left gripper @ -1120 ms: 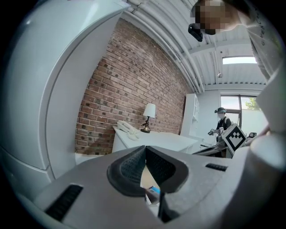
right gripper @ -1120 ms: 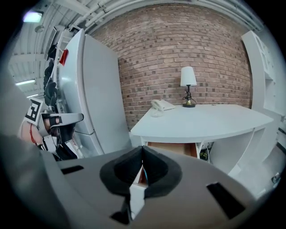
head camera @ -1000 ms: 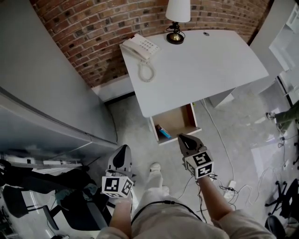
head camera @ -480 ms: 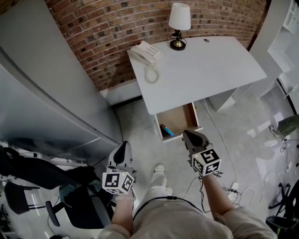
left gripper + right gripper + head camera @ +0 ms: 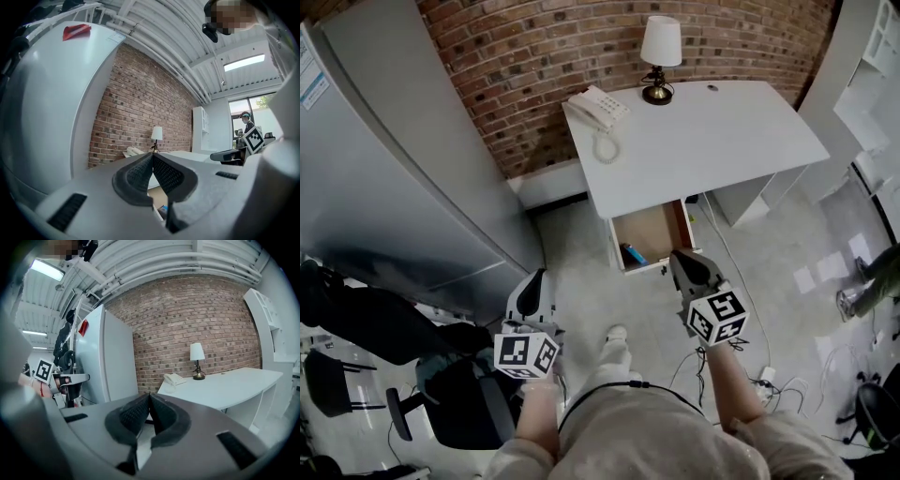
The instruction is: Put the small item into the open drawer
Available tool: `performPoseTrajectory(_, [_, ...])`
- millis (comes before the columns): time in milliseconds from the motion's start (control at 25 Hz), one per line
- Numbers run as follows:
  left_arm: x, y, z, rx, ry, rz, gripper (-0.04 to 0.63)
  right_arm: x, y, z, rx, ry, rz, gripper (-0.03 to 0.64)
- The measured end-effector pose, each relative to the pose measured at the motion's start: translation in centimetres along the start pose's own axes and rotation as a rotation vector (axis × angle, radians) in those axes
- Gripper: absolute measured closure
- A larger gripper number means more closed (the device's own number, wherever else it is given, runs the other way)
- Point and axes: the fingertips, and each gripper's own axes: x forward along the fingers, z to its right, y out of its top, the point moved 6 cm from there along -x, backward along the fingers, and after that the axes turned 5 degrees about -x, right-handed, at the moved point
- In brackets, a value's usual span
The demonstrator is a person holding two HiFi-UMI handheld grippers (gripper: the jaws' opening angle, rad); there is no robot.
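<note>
The open drawer (image 5: 652, 232) sticks out from under the white desk (image 5: 722, 141), with a small blue item (image 5: 633, 254) lying at its front left. My right gripper (image 5: 679, 257) is shut and empty, its tips just off the drawer's front right corner. My left gripper (image 5: 538, 277) is also shut and empty, held over the floor left of the drawer. In the left gripper view the jaws (image 5: 153, 157) touch; in the right gripper view the jaws (image 5: 149, 397) touch too, and the desk (image 5: 229, 387) lies ahead.
A white phone (image 5: 596, 108) and a lamp (image 5: 660, 52) stand on the desk by the brick wall. A tall grey cabinet (image 5: 394, 169) stands at the left, a black chair (image 5: 356, 328) below it. Cables and a power strip (image 5: 764, 375) lie on the floor at the right.
The head view has drawn back and tilted, so the desk and drawer sit a little higher. The left gripper has drifted left and down. Both grippers stay shut.
</note>
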Motion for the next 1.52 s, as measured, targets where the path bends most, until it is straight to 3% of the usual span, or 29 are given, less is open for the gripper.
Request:
performPoseTrajectory(760, [-5.4, 2.0, 0.8, 0.028, 0.039, 0.052, 0.59, -4.9, 1.1, -2.4, -0.016, 0.019, 0.062, 0.611])
performPoseTrajectory(1520, [-7.9, 1.8, 0.5, 0.033, 0.056, 0.045, 0.591, -7.0, 0.8, -2.6, -0.003, -0.011, 0.093, 0.611])
